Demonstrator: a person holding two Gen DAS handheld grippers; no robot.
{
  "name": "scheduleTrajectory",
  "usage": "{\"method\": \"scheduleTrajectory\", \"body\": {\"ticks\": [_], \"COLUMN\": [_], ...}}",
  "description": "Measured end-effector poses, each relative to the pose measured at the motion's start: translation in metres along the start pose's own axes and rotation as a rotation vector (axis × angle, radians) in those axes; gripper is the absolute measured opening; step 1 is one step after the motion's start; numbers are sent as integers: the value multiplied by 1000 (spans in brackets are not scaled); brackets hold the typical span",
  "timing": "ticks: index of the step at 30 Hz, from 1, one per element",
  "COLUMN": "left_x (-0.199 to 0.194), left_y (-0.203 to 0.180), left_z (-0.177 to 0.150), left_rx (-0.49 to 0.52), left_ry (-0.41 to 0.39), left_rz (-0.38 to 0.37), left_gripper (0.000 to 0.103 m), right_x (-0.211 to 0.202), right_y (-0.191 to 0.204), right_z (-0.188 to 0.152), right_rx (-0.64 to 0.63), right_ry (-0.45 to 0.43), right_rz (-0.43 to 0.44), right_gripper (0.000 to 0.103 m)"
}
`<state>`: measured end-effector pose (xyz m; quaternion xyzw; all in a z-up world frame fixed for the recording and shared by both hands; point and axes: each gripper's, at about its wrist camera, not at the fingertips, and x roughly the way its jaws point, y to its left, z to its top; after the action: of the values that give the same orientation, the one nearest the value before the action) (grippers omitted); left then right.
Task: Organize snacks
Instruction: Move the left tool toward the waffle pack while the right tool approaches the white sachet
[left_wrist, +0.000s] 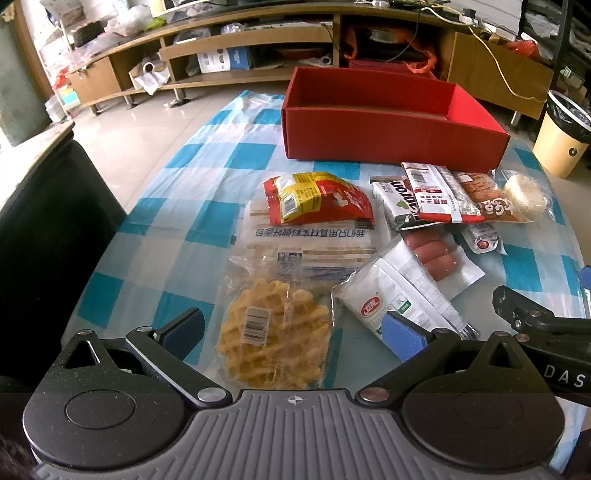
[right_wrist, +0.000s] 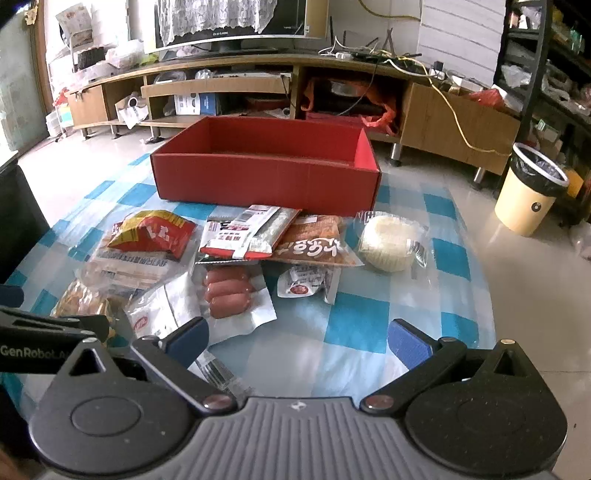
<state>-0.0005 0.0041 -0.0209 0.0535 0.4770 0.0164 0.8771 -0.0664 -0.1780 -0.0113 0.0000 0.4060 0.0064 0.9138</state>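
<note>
An empty red box stands at the far side of the checked table. Several snack packs lie in front of it: a waffle pack, a red-yellow bag, a sausage pack, a white pouch, a round white cake. My left gripper is open, low over the waffle pack. My right gripper is open over bare tablecloth, near the sausage pack.
A blue-and-white checked cloth covers the table. A cream bin stands on the floor at the right. A long wooden TV shelf runs behind. A dark seat is at the left.
</note>
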Motion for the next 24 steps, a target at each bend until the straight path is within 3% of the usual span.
{"method": "scheduleTrajectory", "body": {"ticks": [24], "left_x": [3], "left_y": [-1], "left_z": [-2], "left_rx": [28], "left_ry": [17], "left_rz": [41], "left_gripper": [102], "right_x": [6], "right_y": [7], "right_z": [-3], "right_rx": [-39], "right_ry": [39], "right_rz": [19], "right_gripper": [102]}}
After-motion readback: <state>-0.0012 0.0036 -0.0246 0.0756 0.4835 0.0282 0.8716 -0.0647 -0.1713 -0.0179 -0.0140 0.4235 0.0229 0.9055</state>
